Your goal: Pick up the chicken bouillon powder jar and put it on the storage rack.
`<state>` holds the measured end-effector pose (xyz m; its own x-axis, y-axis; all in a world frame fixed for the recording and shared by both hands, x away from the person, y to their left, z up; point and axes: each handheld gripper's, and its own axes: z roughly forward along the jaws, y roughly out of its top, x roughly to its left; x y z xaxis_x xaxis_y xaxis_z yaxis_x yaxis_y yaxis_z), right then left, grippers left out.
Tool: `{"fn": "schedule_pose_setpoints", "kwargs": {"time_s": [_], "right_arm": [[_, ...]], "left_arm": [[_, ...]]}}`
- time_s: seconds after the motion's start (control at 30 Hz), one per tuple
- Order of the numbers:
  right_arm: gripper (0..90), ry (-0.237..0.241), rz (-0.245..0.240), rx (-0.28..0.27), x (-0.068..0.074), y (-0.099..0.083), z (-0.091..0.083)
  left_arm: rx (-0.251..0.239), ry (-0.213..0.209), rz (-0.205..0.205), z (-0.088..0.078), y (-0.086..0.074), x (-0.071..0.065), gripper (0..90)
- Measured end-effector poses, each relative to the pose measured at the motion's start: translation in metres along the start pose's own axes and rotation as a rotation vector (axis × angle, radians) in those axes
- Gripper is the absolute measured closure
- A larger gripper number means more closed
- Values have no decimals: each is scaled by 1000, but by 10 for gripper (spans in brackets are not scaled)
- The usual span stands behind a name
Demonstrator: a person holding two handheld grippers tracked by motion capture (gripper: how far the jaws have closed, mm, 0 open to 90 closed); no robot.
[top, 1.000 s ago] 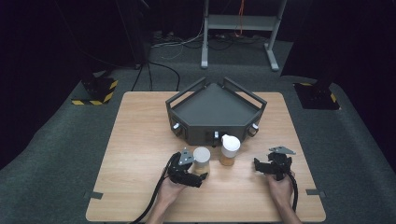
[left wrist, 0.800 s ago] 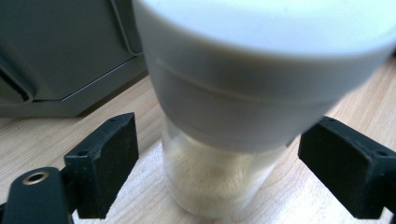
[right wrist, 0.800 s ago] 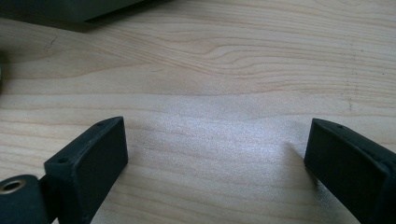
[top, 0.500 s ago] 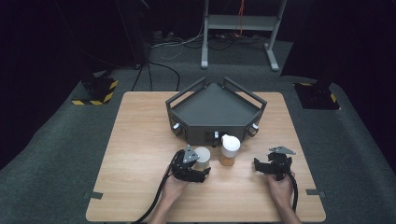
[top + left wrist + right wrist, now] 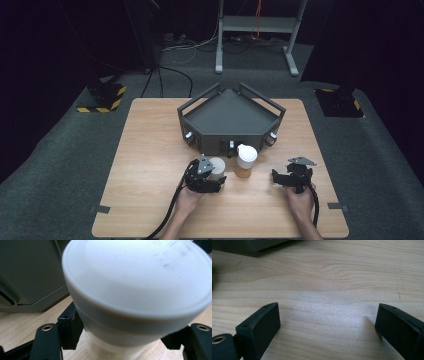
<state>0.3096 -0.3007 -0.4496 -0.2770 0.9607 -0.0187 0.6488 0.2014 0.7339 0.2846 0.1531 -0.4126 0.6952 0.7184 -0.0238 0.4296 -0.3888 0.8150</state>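
the left gripper (image 5: 214, 176) sits low on the bench (image 5: 150, 150), its jaws just drawn in on the white-capped jar (image 5: 216, 167), pinching the body under the broad lid (image 5: 140, 282), one jaw on each side. the jar stands upright, its long axis vertical, just in front of the dark tray (image 5: 230, 117). beside it stands a second capped bottle (image 5: 245, 161) with amber contents, between the two hands. the right gripper (image 5: 289, 176) rests well apart, jaws spread over bare wood, so the left hand is the nearer one
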Motion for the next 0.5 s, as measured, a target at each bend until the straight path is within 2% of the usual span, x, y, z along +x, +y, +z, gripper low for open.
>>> {"fn": "schedule_pose_setpoints", "kwargs": {"time_s": [0.5], "right_arm": [[55,0,0,0,0,0,0]], "left_arm": [[18,34,16,-1,7,-10,327]]}}
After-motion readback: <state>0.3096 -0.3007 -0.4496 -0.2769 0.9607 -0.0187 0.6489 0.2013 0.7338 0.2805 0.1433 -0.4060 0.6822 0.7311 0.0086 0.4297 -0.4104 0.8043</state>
